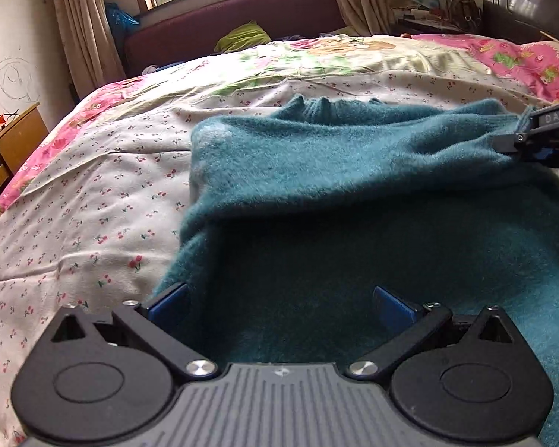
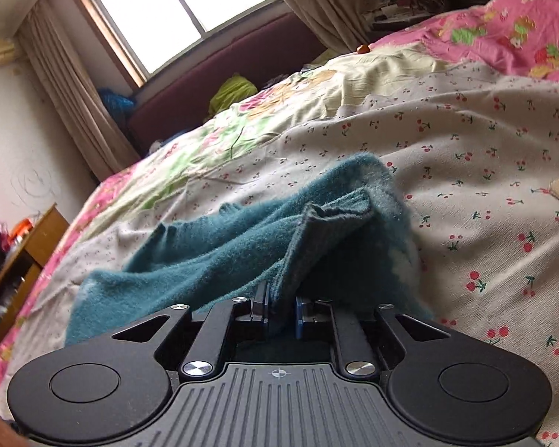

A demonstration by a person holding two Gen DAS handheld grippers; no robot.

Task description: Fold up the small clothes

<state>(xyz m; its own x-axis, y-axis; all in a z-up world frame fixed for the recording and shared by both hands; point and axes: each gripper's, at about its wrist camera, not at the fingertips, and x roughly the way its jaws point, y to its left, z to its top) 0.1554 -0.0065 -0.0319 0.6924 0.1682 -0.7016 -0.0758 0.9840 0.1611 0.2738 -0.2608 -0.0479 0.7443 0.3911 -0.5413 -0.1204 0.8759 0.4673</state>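
A bed (image 1: pixel 93 171) with a cherry-print sheet fills both views, and a fuzzy teal sweater (image 1: pixel 316 171) lies on it, partly folded over itself. The left gripper (image 1: pixel 281 303) sits low over the sweater's near part with its 2 fingers spread apart, while the right gripper (image 2: pixel 281 311) pinches a raised edge of the sweater.

A fuzzy teal sweater (image 1: pixel 316 171) lies on the bed (image 1: pixel 93 193), toward its near edge, partly doubled over on itself. Its ribbed collar points toward the far edge. One edge of the knit (image 2: pixel 316 231) is lifted off the bed, bunched into folds, with the ribbed hem layered against the fuzzy face.
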